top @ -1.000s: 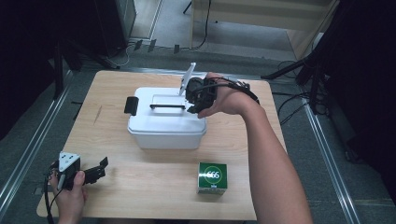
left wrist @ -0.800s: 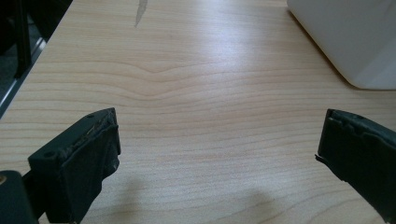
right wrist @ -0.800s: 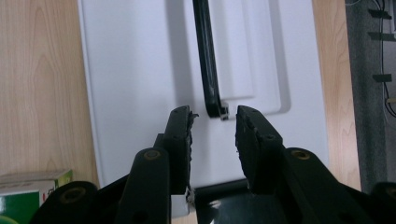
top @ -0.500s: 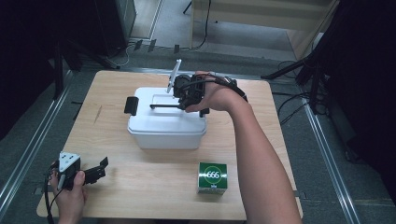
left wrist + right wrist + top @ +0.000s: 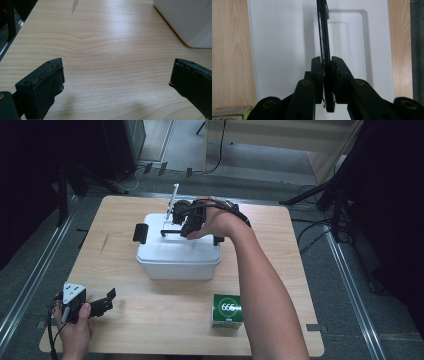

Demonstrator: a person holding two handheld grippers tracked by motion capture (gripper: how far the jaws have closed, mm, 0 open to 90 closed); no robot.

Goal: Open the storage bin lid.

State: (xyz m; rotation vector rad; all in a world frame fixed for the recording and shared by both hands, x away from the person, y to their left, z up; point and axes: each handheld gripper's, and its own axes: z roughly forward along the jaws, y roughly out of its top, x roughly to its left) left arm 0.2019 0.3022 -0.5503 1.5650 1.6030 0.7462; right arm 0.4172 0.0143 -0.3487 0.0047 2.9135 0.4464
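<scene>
A: While your right gripper (image 5: 326, 65) sits over the white box (image 5: 179, 257), what is between its jaws?

B: The black handle (image 5: 323, 37) of the lid (image 5: 284, 47). Your jaws have just been closing, and now both pads press on it, one from each side, so you are gripping it. In the high view the handle (image 5: 172, 232) stands up on top of the lid.

A: And the box?

B: Middle of the table (image 5: 280, 270), a black latch (image 5: 140, 233) on its left end. A green carton (image 5: 227, 310) stands nearer you, well apart from it.

A: Your left gripper (image 5: 102, 304)?

B: Low at the near left corner, jaws wide apart, bare wood between them; the box (image 5: 185, 22) is off to one side.
</scene>
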